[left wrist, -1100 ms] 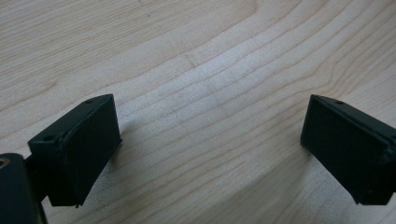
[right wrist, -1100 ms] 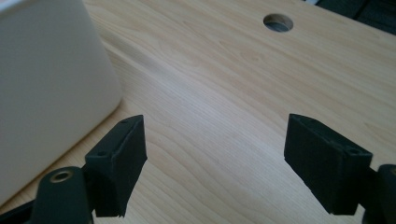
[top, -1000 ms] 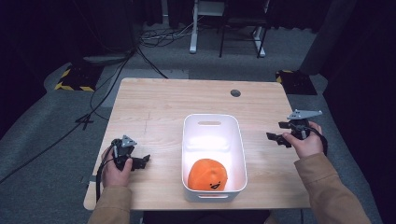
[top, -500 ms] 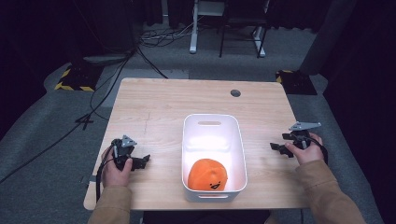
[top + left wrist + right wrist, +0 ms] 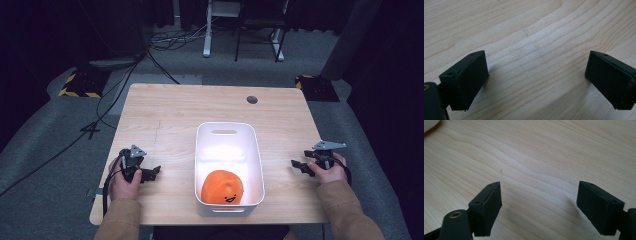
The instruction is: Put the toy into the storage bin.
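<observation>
Orange plush toy (image 5: pixel 222 187) sits in white bin (image 5: pixel 203 150), lower centre; left gripper (image 5: pixel 148 174) and right gripper (image 5: pixel 299 166) wide open, empty; apparently nothing left.

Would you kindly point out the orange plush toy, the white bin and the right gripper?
orange plush toy (image 5: pixel 222 187), high view, its rounded top.
white bin (image 5: pixel 227 127), high view, far rim.
right gripper (image 5: pixel 299 166), high view, between its open fingers.

Your left claw (image 5: pixel 154 172) sits lower left of the frame, jaws spread wide; your right claw (image 5: pixel 298 166) at right, also gaping, both hands low.
</observation>
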The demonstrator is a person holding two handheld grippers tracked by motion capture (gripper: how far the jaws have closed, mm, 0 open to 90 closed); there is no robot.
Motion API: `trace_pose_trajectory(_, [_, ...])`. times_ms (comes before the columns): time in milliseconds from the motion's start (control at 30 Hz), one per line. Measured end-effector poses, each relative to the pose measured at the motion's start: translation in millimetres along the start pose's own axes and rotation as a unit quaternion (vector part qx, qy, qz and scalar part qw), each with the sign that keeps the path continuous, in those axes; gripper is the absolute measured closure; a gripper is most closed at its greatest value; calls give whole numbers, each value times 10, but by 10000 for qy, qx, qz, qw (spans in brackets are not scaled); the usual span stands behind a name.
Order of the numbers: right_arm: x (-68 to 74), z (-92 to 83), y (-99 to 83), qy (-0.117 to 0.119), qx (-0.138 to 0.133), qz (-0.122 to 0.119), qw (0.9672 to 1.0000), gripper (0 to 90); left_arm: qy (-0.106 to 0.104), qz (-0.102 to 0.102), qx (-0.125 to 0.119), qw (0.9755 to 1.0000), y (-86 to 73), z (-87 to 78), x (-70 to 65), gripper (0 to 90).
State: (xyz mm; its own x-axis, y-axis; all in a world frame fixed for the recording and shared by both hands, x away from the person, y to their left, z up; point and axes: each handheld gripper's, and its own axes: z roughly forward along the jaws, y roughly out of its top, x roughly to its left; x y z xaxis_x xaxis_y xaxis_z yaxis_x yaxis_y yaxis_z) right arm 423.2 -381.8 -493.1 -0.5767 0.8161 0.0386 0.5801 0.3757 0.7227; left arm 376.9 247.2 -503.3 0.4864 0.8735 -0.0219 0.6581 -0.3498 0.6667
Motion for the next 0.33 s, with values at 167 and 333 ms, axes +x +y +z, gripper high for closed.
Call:
trace_pose_trajectory(167, [1, 26, -106, -134, -169, -177, 9996, 198, 2, 1, 2, 10000, 0, 0, 0, 51])
trace_pose_trajectory(333, [-2, 23, -112, -86, -142, -264, 9995, 167, 2, 2, 2, 10000, 0, 0, 0, 51])
